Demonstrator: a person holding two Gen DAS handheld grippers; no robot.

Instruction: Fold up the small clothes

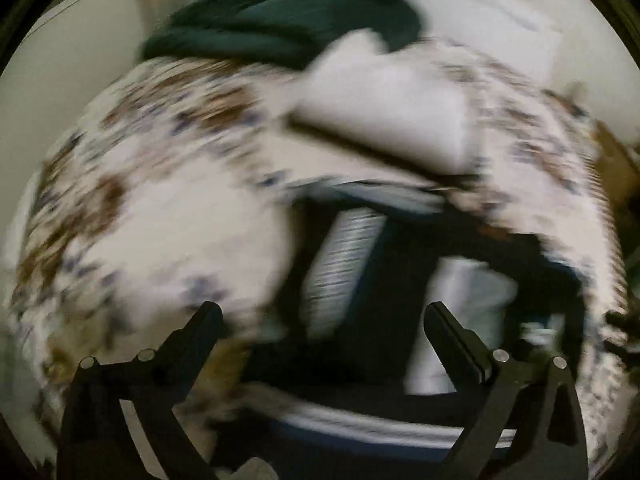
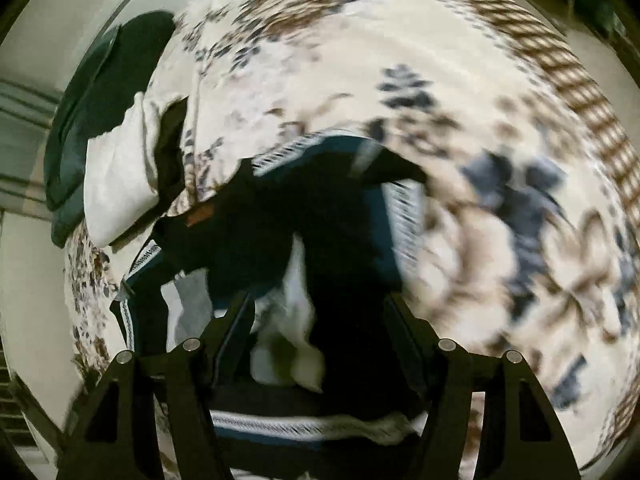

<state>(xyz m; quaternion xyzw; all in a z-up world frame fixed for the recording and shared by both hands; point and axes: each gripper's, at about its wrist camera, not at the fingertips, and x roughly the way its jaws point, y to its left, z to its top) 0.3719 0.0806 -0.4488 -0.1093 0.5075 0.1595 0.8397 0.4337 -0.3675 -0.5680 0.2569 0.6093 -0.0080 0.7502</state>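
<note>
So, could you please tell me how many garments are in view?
3, perhaps more hidden: dark striped garment nearest, white garment beyond it, dark green garment farthest, all on the floral cloth.

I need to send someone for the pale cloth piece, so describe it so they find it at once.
Start at the round floral-patterned cover with brown and blue sprigs. At its edge lies a dark green cloth; the pale folded cloth rests partly on it, beside the black garment with striped trim. It is the only plain off-white piece, with no pattern or trim.
</note>
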